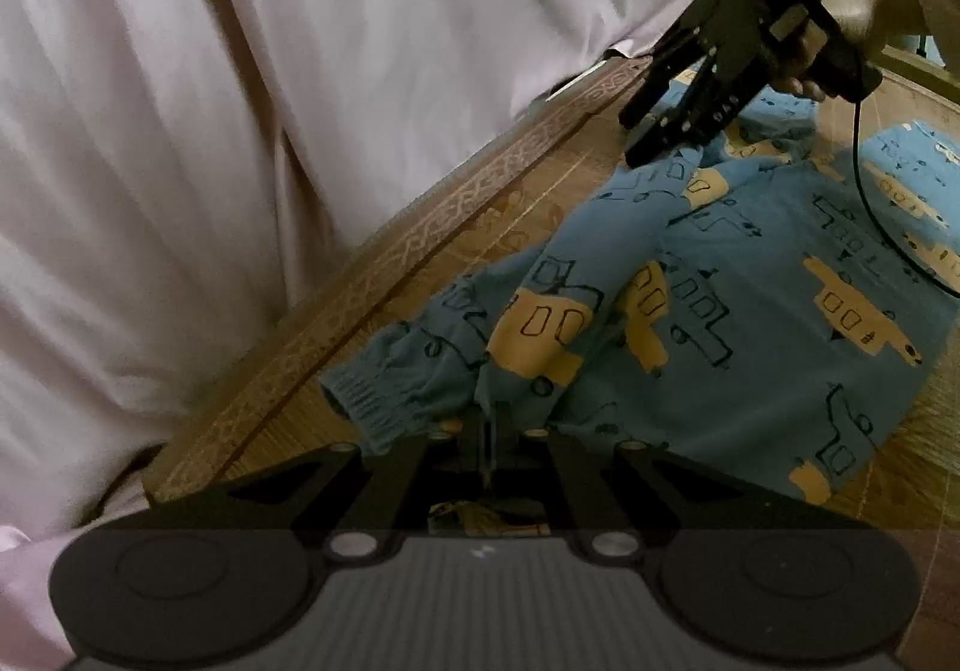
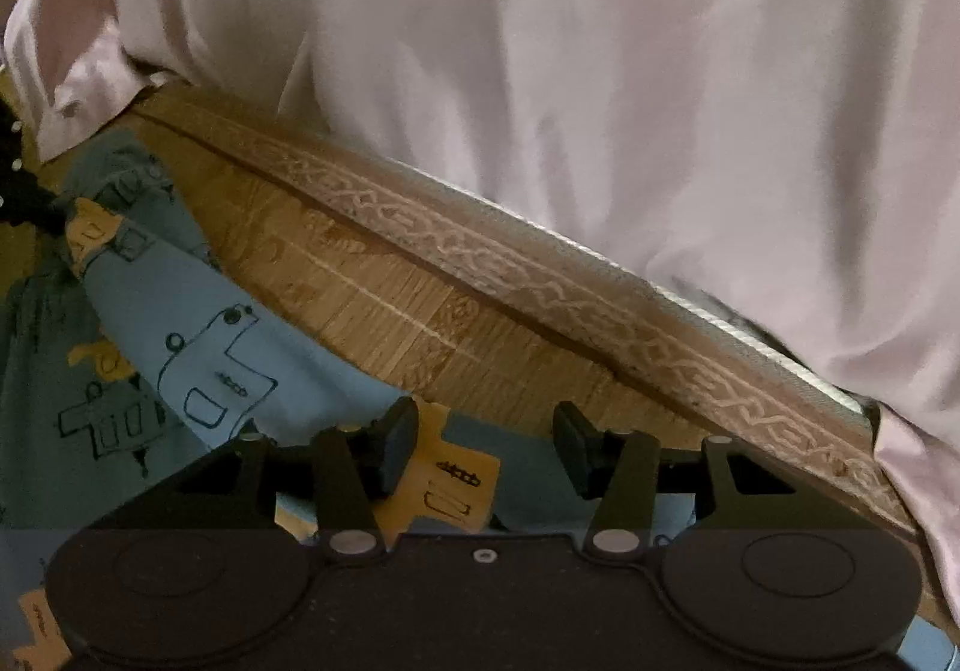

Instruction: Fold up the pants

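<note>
Blue pants (image 1: 750,263) printed with yellow and outlined vehicles lie rumpled on a wooden table (image 1: 516,209). In the left wrist view my left gripper (image 1: 487,431) is shut on a fold of the pants beside a ribbed cuff (image 1: 366,401). My right gripper (image 1: 645,140) hovers at the far edge of the pants, held by a hand (image 1: 858,17). The right wrist view shows that gripper (image 2: 489,440) open, its pads apart just above the pants (image 2: 198,311) with a yellow print between them and nothing gripped.
The table (image 2: 420,311) has a carved pale border (image 2: 540,275) along its edge. A person's light pink garment (image 2: 600,71) fills the space beyond that edge. A black cable (image 1: 870,215) trails from the right gripper over the pants.
</note>
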`<action>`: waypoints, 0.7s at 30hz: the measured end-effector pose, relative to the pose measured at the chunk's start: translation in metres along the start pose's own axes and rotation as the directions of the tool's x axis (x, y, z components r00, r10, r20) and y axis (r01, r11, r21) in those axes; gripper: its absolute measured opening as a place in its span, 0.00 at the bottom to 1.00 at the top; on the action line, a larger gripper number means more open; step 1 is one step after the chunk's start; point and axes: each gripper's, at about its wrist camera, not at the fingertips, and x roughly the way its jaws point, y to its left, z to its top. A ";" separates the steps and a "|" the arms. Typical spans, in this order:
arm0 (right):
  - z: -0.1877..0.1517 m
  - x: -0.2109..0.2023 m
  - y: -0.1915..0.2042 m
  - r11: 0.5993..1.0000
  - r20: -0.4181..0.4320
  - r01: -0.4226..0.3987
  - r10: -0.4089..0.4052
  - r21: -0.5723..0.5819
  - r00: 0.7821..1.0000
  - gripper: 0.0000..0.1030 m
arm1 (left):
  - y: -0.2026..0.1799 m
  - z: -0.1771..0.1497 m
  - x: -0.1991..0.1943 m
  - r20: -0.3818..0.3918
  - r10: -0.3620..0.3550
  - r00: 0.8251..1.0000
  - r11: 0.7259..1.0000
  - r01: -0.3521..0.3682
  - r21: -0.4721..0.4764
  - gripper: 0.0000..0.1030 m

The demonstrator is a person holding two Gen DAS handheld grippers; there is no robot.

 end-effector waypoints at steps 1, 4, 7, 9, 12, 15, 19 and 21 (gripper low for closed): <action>-0.001 0.001 0.000 1.000 0.001 -0.009 0.009 0.006 1.000 0.43 | 0.001 0.000 0.000 -0.001 -0.001 1.000 1.000 0.001 -0.003 0.01; -0.005 -0.001 0.006 0.999 0.011 -0.031 0.031 0.028 0.999 0.23 | 0.002 -0.001 0.001 -0.002 -0.003 1.000 1.000 0.003 -0.010 0.01; -0.007 -0.003 0.015 0.999 0.009 -0.023 0.023 0.038 1.000 0.02 | 0.000 0.001 -0.001 0.003 0.006 1.000 1.000 -0.006 -0.005 0.01; -0.008 -0.008 0.021 0.999 0.010 0.017 -0.018 0.044 1.000 0.00 | -0.002 0.003 -0.003 0.008 0.022 1.000 1.000 -0.022 0.003 0.01; -0.008 -0.029 0.030 0.995 0.069 0.084 -0.087 0.056 0.994 0.00 | -0.002 0.007 -0.008 0.024 0.045 0.999 0.999 -0.045 0.005 0.01; -0.014 -0.066 0.036 0.985 0.160 0.133 -0.149 0.106 0.976 0.00 | -0.001 0.010 -0.016 0.048 0.060 0.997 0.998 -0.060 0.003 0.01; -0.035 -0.125 0.062 0.974 0.257 0.181 -0.211 0.138 0.943 0.00 | -0.005 0.010 -0.029 0.086 0.064 0.994 0.998 -0.066 0.023 0.01; -0.050 -0.148 0.081 0.971 0.277 0.193 -0.227 0.143 0.934 0.00 | -0.009 0.008 -0.037 0.096 0.057 0.994 0.997 -0.060 0.038 0.01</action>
